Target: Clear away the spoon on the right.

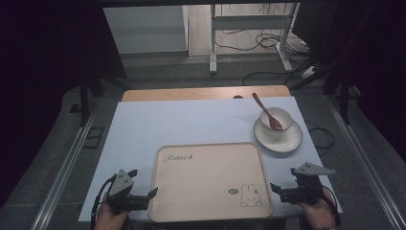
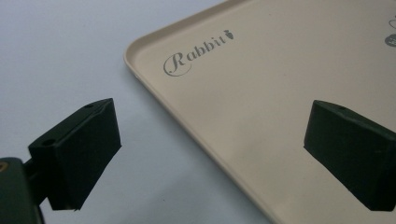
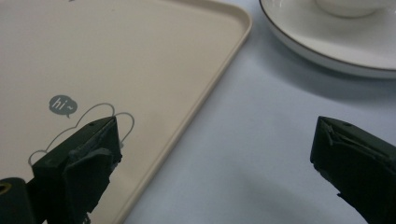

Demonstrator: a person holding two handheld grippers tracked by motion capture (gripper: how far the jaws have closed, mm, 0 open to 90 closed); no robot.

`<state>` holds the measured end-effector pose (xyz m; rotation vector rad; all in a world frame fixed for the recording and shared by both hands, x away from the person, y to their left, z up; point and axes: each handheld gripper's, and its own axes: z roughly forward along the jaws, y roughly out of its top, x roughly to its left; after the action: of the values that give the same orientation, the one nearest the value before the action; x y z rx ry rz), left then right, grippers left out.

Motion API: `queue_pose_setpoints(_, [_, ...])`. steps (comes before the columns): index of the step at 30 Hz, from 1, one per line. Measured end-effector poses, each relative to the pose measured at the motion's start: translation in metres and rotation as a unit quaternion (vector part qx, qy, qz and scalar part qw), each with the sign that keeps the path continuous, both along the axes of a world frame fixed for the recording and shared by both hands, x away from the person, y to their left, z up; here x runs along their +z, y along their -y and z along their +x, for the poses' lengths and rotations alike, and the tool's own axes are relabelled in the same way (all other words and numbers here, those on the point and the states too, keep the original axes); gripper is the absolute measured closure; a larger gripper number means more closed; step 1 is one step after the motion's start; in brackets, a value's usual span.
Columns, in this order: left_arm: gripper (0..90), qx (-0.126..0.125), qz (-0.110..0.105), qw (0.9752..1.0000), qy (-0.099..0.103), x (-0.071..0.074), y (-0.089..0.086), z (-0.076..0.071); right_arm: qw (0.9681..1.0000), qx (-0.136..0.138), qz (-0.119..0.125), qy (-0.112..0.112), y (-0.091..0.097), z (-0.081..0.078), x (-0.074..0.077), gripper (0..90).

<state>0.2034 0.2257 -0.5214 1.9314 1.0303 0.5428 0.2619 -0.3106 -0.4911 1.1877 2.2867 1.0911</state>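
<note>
A beige tray point(image 1: 206, 144) printed with "Rabbit" and a small bunny lies at the table's front centre. My left gripper point(image 1: 145, 194) is open at the tray's front left corner. In the left gripper view point(image 2: 212, 126) one jaw hangs over the table and the other over the tray point(image 2: 261, 84). My right gripper point(image 1: 281, 189) stands open at the front right corner. Its jaws point(image 3: 215, 130) straddle the edge of the tray point(image 3: 140, 56). Neither gripper holds anything.
A white bowl point(image 1: 283, 115) with a red spoon point(image 1: 262, 106) in it sits on a white saucer point(image 1: 287, 141) at the back right, and the saucer point(image 3: 327, 46) is close to the tray's corner. A white sheet point(image 1: 191, 120) covers the table. A wooden strip point(image 1: 206, 93) runs along the far edge.
</note>
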Motion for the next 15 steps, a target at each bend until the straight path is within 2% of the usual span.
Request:
queue_pose_setpoints(8, [3.8,0.002,0.002,1.0,-0.001,0.0,0.001,0.0,0.9998,0.005,0.006,0.017,-0.001,0.008,0.008,1.4])
queue_pose_setpoints(15, [4.0,0.004,0.002,1.0,-0.002,0.0,0.001,0.001,0.9998,0.009,0.011,0.012,-0.002,0.02,0.015,0.0])
